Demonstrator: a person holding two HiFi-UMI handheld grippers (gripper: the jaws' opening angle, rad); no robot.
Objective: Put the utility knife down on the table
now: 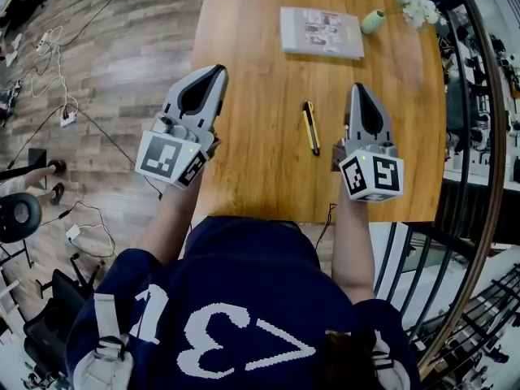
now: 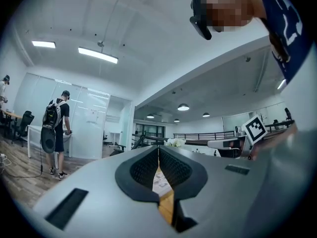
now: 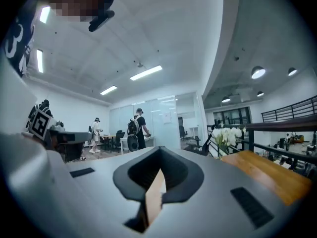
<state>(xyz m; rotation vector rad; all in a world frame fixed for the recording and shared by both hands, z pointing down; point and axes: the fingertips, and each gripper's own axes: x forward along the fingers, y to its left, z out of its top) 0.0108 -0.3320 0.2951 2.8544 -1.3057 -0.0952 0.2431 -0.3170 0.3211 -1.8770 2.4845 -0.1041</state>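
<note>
A yellow and black utility knife (image 1: 310,127) lies flat on the wooden table (image 1: 260,161), lengthwise between my two grippers and touching neither. My left gripper (image 1: 213,71) hovers over the table's left edge, its jaws together and nothing in them; in the left gripper view (image 2: 158,148) the dark pads meet at the tips. To the right of the knife my right gripper (image 1: 358,88) is raised above the table, shut and empty. In the right gripper view (image 3: 159,150) it points level across the room.
A flat booklet (image 1: 322,32) lies at the table's far side, with a green vase (image 1: 373,21) and white flowers (image 1: 417,6) beside it. A black railing (image 1: 479,136) runs along the right. Cables (image 1: 61,96) and a chair (image 1: 16,216) are on the floor at left. People (image 3: 134,129) stand far off.
</note>
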